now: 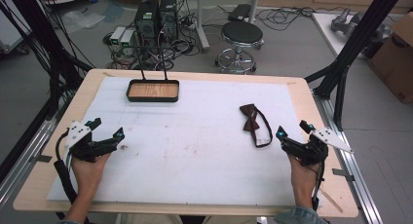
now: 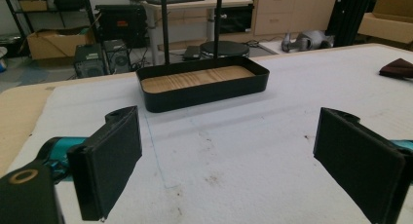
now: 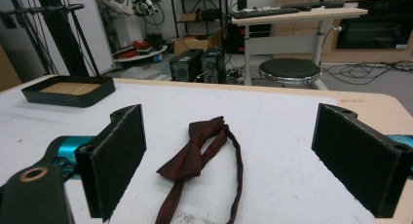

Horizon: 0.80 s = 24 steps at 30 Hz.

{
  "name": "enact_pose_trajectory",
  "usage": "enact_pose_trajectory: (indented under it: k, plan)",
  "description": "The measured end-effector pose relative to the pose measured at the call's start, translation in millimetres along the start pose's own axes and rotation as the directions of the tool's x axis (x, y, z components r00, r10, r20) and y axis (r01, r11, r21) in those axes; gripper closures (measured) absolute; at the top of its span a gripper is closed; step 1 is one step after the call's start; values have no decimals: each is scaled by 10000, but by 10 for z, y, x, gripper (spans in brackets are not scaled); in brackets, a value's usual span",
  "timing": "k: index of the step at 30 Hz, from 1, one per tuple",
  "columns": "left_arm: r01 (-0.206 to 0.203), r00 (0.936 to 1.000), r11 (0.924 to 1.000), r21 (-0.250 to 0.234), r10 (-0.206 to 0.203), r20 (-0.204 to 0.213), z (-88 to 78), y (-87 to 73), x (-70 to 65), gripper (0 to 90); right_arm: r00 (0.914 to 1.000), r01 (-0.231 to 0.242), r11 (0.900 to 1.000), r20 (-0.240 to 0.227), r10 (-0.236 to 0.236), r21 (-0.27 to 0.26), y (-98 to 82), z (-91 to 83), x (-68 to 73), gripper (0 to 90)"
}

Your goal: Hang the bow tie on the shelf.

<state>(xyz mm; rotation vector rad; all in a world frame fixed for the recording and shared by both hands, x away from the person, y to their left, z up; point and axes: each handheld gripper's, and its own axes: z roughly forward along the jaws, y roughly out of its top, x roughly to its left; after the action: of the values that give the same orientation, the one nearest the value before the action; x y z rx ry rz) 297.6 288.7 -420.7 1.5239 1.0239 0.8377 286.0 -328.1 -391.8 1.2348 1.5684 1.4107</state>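
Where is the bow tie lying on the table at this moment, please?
In the high view the bow tie lies flat on the white mat, right of centre, just ahead of the open right gripper and untouched; the black tray sits far left.

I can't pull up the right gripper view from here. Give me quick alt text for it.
A dark red bow tie with its strap looped beside it lies on the white mat, straight ahead between the right gripper's two wide-open black jaws, untouched. A black tray with a wooden floor sits far left near the table's back edge.
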Motion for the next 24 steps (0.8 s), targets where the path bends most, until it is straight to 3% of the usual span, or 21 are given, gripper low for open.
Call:
enact_pose_trajectory:
  k: [6, 7, 14, 16, 24]
  plan:
    - [-31, 10000, 10000, 33, 31, 67, 19, 0, -6, 107, 9998, 207, 9998, -37, -207, 39, 92, 187, 65, 141]
    - [-55, 10000, 10000, 31, 55, 72, 20, 1, -7, 107, 9995, 290, 9995, -122, -289, 142, 116, 284, 95, 141]
    - [-32, 9999, 10000, 50, 32, 111, 28, 0, -10, 107, 9991, 299, 9989, -308, -288, 353, 159, 537, 174, 178]
    - [-13, 9999, 10000, 23, 13, 102, 27, 0, -5, 107, 9987, 299, 9972, -437, -270, 681, 154, 702, 211, 197]
    - [-24, 9999, 10000, 29, 23, 141, 27, 1, -4, 107, 9996, 169, 9895, -247, -135, 1433, 86, 1083, 217, 235]
